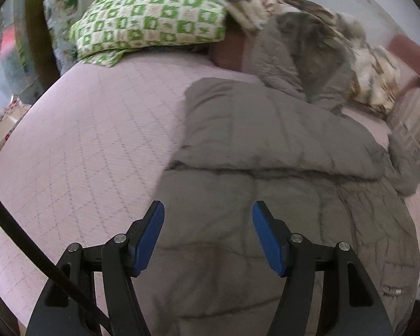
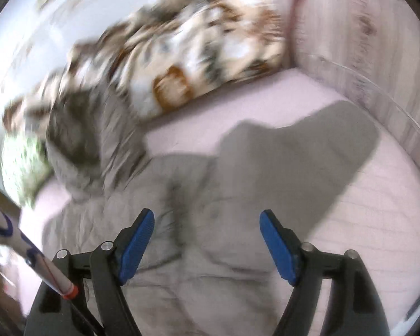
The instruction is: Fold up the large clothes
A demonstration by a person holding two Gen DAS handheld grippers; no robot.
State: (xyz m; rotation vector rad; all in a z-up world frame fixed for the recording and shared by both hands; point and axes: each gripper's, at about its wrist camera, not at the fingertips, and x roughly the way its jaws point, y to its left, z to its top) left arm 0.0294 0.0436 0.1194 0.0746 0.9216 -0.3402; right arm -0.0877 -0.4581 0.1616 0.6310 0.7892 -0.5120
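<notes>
Grey padded coat lying spread on the pink bed, both grippers hovering above it.

The left gripper [image 1: 208,210] is hanging over the grey coat [image 1: 266,182], jaws apart and holding nothing. The right gripper [image 2: 207,219] is also standing wide open over the coat, empty. A green checked pillow [image 1: 151,19] and a patterned blanket [image 2: 196,50] are sitting beyond on the pink bed cover [image 1: 84,140].

soft daylight | right view motion-blurred | fisheye edges warped, perhaps vignetted

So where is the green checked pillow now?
In the left wrist view, the green checked pillow lies at the top left on the pink bed cover, left of the grey padded jacket's hood.
</notes>
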